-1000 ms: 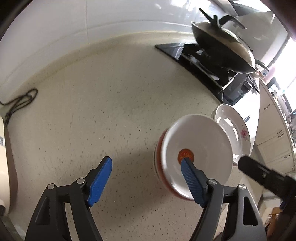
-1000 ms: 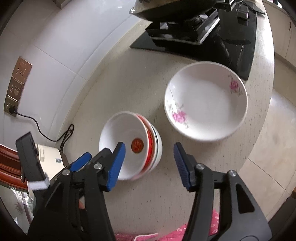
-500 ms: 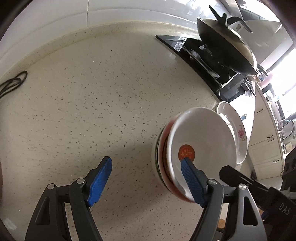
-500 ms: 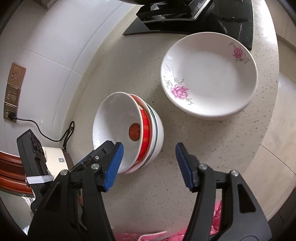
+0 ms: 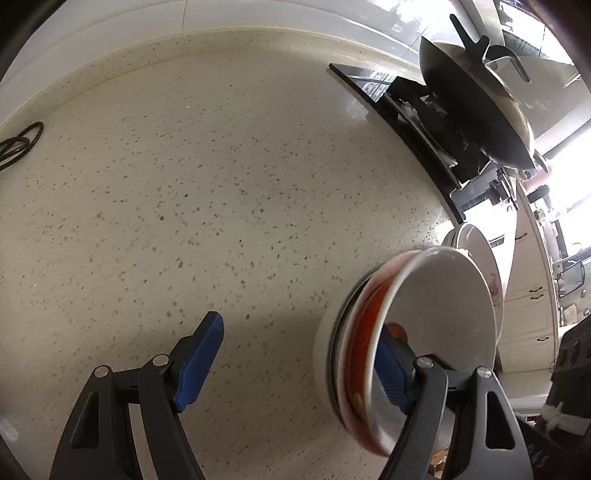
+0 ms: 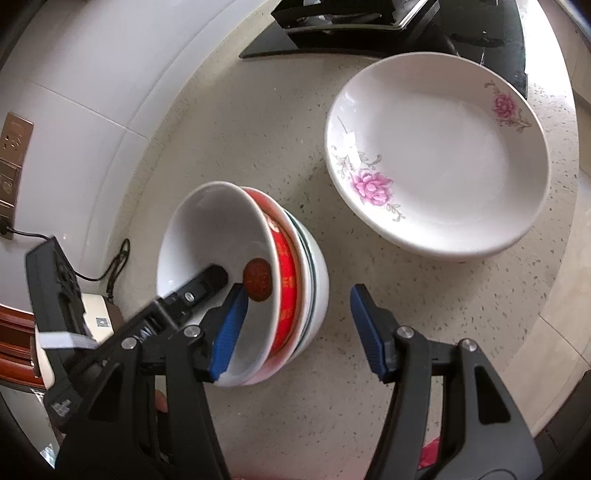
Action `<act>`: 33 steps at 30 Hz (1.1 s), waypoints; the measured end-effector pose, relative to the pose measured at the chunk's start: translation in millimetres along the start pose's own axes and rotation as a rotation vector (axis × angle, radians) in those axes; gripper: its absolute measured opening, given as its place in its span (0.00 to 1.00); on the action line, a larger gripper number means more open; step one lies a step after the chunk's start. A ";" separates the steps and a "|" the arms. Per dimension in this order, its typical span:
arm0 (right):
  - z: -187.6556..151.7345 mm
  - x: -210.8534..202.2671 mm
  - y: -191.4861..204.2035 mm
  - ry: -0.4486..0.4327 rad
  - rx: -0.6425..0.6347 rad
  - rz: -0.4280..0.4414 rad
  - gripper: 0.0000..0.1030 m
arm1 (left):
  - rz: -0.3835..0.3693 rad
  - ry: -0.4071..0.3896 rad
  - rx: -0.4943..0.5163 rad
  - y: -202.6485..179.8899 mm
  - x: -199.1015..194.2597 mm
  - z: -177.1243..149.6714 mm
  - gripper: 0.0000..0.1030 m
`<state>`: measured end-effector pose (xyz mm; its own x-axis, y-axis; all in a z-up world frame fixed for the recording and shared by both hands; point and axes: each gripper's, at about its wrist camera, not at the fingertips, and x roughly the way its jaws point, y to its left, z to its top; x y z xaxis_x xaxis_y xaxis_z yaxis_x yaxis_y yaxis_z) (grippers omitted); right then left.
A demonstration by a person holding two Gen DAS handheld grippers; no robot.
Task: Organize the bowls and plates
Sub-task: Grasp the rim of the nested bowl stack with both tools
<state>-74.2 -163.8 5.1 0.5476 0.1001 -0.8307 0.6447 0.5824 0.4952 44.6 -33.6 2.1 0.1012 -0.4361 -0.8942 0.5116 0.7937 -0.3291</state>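
Observation:
A stack of nested bowls (image 6: 214, 236), a white one with a red medallion on top of a red-banded one, stands on the speckled counter. It fills the lower right of the left wrist view (image 5: 443, 306). My left gripper (image 5: 299, 328) is open, its right pad inside the top bowl and its left pad well clear over the counter. My right gripper (image 6: 298, 291) is open too: left pad inside the bowl, right pad outside with a gap to the wall. The left gripper's finger (image 6: 207, 284) shows in that bowl. A white plate with pink flowers (image 6: 436, 158) lies beside the stack.
A black hob (image 6: 369, 22) carrying a lidded wok (image 5: 476, 107) sits behind the plate. A black cable (image 5: 18, 144) lies at the far left below wall sockets (image 6: 14, 147). A beige device (image 6: 96, 314) stands left of the bowls. The counter edge (image 6: 561, 221) runs just right of the plate.
Both grippers have sunk toward the bowl stack, which looks larger now. Each gripper's inner finger has dropped from above the rim into the top bowl. The jaw widths look unchanged.

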 end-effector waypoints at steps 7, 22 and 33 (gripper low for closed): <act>-0.5 15.2 -8.6 0.044 0.035 0.021 0.53 | -0.021 0.035 -0.052 3.1 16.6 3.1 0.93; -1.7 23.7 3.4 0.048 -0.083 0.000 0.71 | -0.019 0.053 -0.017 2.5 27.7 15.6 1.00; -4.1 22.5 -14.4 0.031 -0.016 0.129 0.54 | -0.031 0.034 -0.008 9.9 15.8 3.9 0.98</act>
<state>-73.3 -166.6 -21.7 0.6082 0.1997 -0.7683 0.5613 0.5761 0.5941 54.6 -34.3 -14.1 0.0561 -0.4460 -0.8933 0.5071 0.7834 -0.3593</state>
